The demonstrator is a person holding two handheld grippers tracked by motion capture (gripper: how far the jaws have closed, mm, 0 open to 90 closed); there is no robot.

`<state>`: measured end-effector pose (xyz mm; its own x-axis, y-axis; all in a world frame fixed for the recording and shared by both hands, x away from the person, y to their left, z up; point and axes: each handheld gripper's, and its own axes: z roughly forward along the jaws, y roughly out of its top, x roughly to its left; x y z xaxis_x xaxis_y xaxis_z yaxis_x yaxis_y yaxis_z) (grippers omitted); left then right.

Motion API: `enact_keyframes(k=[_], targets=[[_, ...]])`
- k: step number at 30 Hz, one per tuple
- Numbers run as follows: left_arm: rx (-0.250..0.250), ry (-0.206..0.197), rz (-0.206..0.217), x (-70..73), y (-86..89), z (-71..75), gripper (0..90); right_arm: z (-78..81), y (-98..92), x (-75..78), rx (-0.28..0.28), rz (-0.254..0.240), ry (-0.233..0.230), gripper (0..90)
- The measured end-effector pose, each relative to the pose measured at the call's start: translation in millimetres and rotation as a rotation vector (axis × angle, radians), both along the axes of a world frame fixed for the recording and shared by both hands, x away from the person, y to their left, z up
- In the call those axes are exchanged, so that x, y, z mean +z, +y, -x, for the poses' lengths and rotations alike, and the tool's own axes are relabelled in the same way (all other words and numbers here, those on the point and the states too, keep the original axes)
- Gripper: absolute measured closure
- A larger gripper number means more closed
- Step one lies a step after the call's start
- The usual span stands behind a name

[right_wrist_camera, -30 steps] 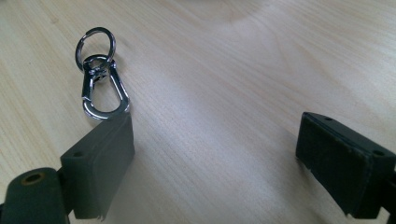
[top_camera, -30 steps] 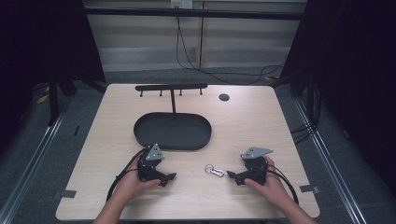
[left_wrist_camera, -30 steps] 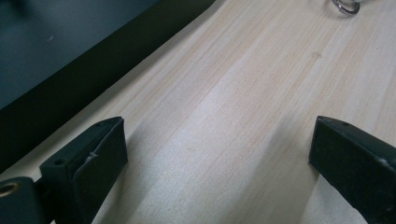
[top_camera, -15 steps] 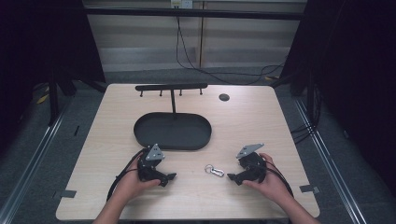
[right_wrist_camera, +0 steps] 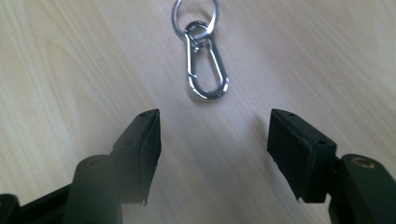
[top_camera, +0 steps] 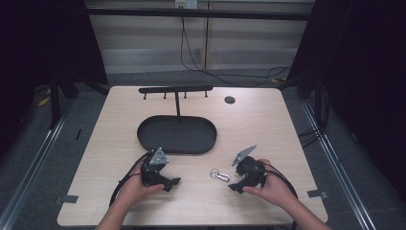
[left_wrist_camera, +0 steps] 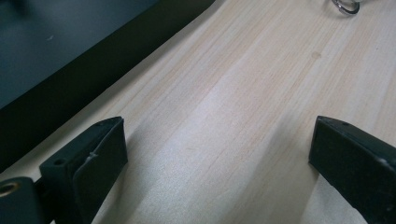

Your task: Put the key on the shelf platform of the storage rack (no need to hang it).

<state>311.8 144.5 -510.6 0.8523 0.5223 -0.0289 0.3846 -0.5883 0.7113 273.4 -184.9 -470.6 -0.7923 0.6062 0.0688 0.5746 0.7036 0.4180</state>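
Since a second ago the right gripper [top_camera: 235,188] has tipped forward and turned toward the small silver carabiner clip on a key ring [top_camera: 219,175], its grey plate now tilted up; the left gripper [top_camera: 171,184] rests where it was. The right gripper view shows what the high view cannot: the clip [right_wrist_camera: 205,70] lies flat on the pale wooden table [right_wrist_camera: 70,60], long axis running straight away from the jaws, rounded end nearest, ring at the far end. The jaws stand wide apart, empty, with the clip just beyond their tips. In the left gripper view the jaws are also spread wide over bare wood, holding nothing; the black oval tray [left_wrist_camera: 70,60] lies just beyond, the ring [left_wrist_camera: 344,5] at the top edge. In the high view, a black rack with pegs [top_camera: 175,90] stands behind the tray.
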Motion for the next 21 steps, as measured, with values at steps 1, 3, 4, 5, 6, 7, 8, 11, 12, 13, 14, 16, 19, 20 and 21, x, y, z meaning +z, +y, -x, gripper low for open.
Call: enact_keyframes(k=[1,3,4,5,6,7,8,11,12,13,14,16,19,20,21], targets=[[0.001,0.001,0.001,-0.1,-0.1,0.1,3.8,-0.1,2.4,0.5,0.006,0.008,0.003,37.3],[0.001,0.001,0.002,-0.1,-0.1,0.1,3.8,-0.1,4.2,0.9,0.009,0.009,0.006,38.1],[0.001,0.000,-0.001,0.0,-0.1,0.1,3.8,-0.8,9.4,2.8,0.020,0.023,-0.002,39.6],[0.002,0.000,-0.001,0.0,-0.1,0.1,3.8,-1.4,11.6,3.6,0.020,0.031,-0.005,39.9],[0.001,0.000,-0.001,0.0,0.0,0.1,3.8,-2.3,12.8,3.9,0.026,0.032,-0.005,40.5],[0.001,0.000,-0.001,0.0,0.0,0.1,3.8,-2.3,12.8,3.9,0.026,0.032,-0.005,40.5],[0.001,0.000,-0.001,0.1,0.0,0.1,3.8,-5.2,17.0,5.2,0.030,0.040,0.006,41.6],[0.001,-0.001,-0.002,0.1,0.1,0.2,3.8,-9.9,23.0,5.2,0.051,0.058,0.020,45.2],[0.002,-0.001,-0.002,0.1,0.0,0.2,3.8,-11.5,25.1,5.0,0.058,0.063,0.023,45.9],[0.002,-0.001,-0.002,0.1,0.0,0.2,3.8,-13.5,26.8,4.8,0.065,0.066,0.030,46.5],[0.002,0.001,0.000,0.0,0.0,0.3,3.8,-15.1,28.7,4.5,0.069,0.078,0.036,47.6],[0.002,0.001,-0.001,0.0,0.0,0.3,3.8,-18.8,31.5,3.7,0.084,0.104,0.035,48.9],[0.002,0.000,-0.001,0.0,0.0,0.3,3.8,-24.4,34.0,2.0,0.088,0.111,0.059,50.3],[0.002,0.000,-0.001,0.0,0.0,0.3,3.8,-24.4,34.0,2.0,0.088,0.111,0.059,50.3],[0.002,0.000,-0.001,0.0,0.0,0.3,3.8,-25.9,34.9,1.5,0.088,0.112,0.057,51.3]])
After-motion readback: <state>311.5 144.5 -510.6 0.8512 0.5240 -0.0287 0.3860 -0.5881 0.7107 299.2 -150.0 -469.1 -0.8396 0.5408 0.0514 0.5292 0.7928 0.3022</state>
